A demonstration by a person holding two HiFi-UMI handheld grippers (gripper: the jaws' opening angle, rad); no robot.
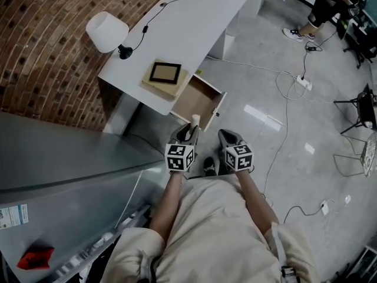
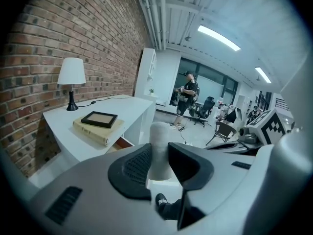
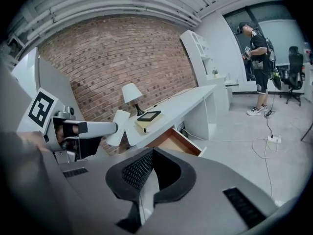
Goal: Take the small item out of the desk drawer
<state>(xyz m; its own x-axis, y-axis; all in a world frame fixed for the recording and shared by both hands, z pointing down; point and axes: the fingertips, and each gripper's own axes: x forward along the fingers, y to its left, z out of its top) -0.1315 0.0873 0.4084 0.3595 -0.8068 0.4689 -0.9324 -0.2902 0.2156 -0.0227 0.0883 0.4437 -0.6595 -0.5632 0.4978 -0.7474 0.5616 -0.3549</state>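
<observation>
Scene: I look steeply down from the head view at a white desk against a brick wall, with grey floor around it.
Left gripper: my left tongs are clamped on a small pale cylinder. In the left gripper view it stands upright between the two dark pads, which press on both its sides.
Right gripper: my right tongs are closed on nothing. In the right gripper view the jaws meet at their tips.
Small item: it is out of the drawer, in the air just in front of the pulled-out drawer front.
Drawer: open, its wood-coloured inside showing.
Desk top: a white lamp stands near the wall. A dark frame lies on a pale book above the drawer.
Floor: cables trail across it.
Background: a person stands well apart from the desk.
</observation>
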